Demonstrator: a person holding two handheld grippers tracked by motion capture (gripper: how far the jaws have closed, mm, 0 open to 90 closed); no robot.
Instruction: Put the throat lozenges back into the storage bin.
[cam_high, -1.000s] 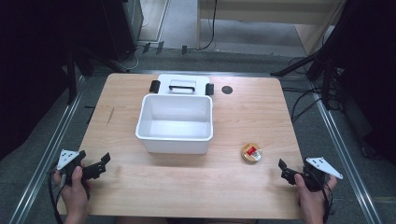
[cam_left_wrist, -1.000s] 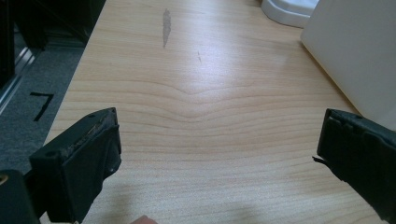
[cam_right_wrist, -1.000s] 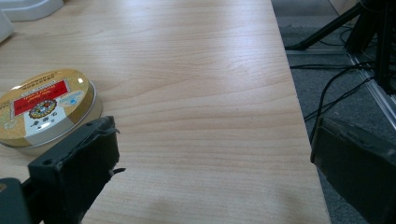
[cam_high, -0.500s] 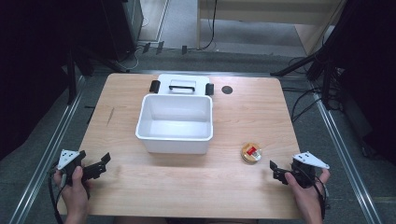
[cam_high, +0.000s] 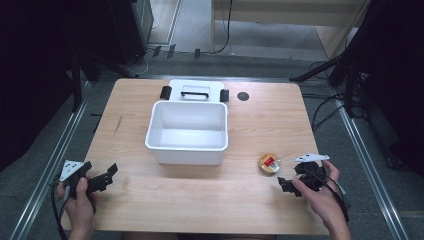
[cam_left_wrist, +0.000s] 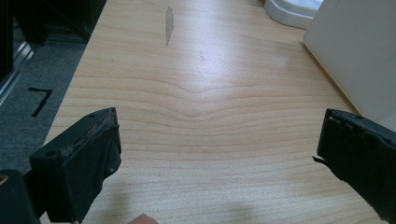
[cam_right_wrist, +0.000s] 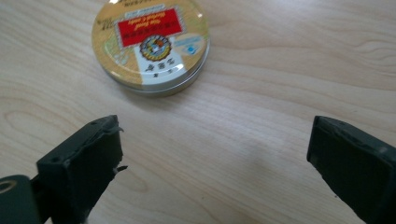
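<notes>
The table (cam_high: 150, 140) is pale wood; its near edge is cut off at the bottom of the high view, and dark surroundings swallow the room on both sides. A white tub (cam_high: 187, 132) stands open at the table's middle, and in the left gripper view only its side wall (cam_left_wrist: 359, 60) shows, cropped at the right edge. Behind the tub lies a white lid (cam_high: 195, 91) with black clips, partly hidden by the tub's far rim.

The left gripper (cam_high: 102, 176) rests near the table's left front corner, jaws wide apart over bare wood with nothing between them. The right gripper (cam_high: 286, 185) sits near the right front, just beside the tin; its jaws have just been opening again after a brief narrowing, and they stand wide with nothing between them.

The tin (cam_high: 269, 163), round and gold with a red label, lies flat on the table right of the tub, apart from it. In the right gripper view the tin (cam_right_wrist: 150, 44) sits just ahead of the jaws, untouched, its top edge cut off and its small print too blurred to read.
</notes>
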